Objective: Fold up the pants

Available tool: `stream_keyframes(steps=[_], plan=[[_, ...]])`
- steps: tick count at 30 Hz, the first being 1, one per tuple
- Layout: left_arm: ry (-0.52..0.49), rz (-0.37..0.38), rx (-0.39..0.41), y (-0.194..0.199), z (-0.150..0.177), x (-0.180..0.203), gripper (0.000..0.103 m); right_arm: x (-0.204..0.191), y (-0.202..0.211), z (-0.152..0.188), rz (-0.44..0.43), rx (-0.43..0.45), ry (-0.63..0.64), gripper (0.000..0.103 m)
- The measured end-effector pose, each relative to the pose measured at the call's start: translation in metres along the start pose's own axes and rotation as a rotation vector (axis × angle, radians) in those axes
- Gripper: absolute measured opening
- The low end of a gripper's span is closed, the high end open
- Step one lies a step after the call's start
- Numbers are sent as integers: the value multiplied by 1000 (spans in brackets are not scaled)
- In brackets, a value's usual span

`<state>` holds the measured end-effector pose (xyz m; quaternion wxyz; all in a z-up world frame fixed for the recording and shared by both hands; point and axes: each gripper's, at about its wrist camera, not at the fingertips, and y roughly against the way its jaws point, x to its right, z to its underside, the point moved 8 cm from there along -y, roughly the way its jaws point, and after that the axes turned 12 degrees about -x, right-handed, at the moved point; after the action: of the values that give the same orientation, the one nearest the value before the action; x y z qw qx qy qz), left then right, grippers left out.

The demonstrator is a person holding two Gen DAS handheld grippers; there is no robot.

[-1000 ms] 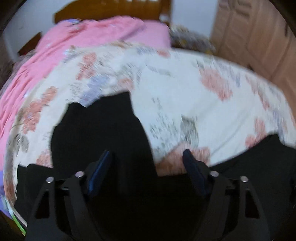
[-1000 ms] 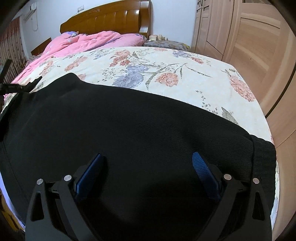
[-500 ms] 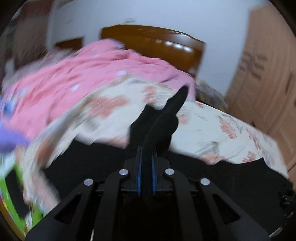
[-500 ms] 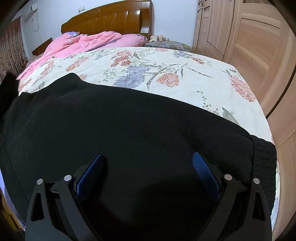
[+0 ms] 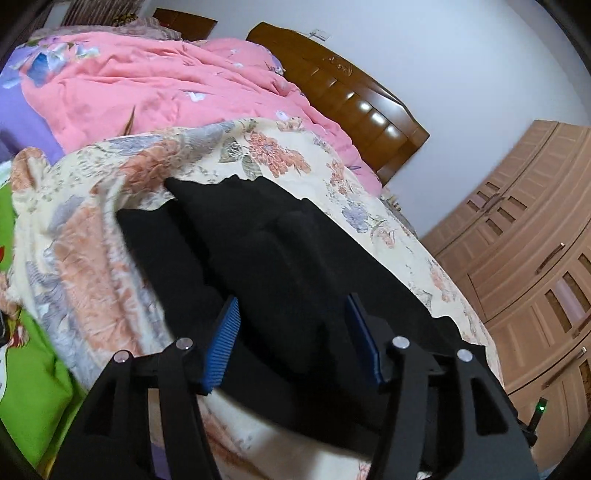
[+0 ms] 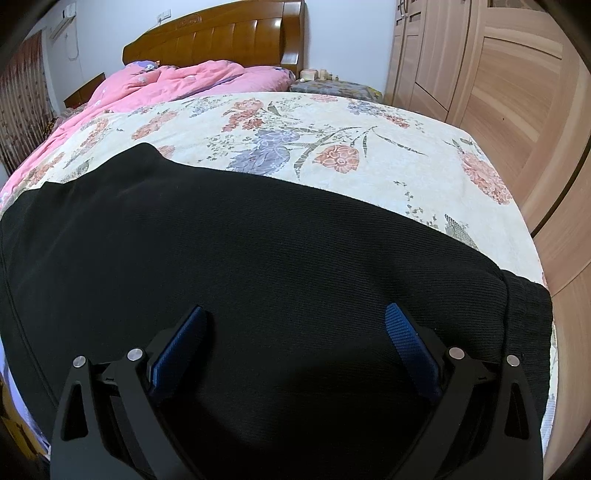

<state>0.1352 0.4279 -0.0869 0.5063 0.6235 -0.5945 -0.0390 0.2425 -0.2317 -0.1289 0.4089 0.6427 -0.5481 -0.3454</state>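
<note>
Floral bedsheet [image 6: 369,122], pink quilt [image 5: 155,81], wooden headboard [image 6: 221,33], wardrobe [image 5: 535,236].

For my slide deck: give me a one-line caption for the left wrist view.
Left gripper, jaws just reopened, above black pants on the floral bedsheet, nothing pinched between its pads.

The black pants [image 6: 258,258] lie spread flat across the near end of the bed [image 6: 369,122], on a cream sheet with flowers. The right hand-held gripper [image 6: 295,354] sits just above the cloth with its blue pads [image 6: 406,339] far apart — nothing pinched between them. A pink blanket [image 6: 177,81] is bunched up by the wooden headboard [image 6: 221,33], and wooden closet doors [image 6: 498,74] stand on the right.
</note>
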Motion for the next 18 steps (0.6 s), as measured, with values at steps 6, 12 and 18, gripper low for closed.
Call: stream_keyframes(steps=[6, 12, 18], plan=[[35, -2, -11, -16, -9, 0, 6, -1, 0, 0, -3, 2, 1, 95], [-47, -38, 109, 40, -10, 25, 5, -1, 0, 1, -4, 5, 1, 95], [9, -124, -1, 15, 14, -20, 6, -1, 0, 1, -7, 7, 2, 95]])
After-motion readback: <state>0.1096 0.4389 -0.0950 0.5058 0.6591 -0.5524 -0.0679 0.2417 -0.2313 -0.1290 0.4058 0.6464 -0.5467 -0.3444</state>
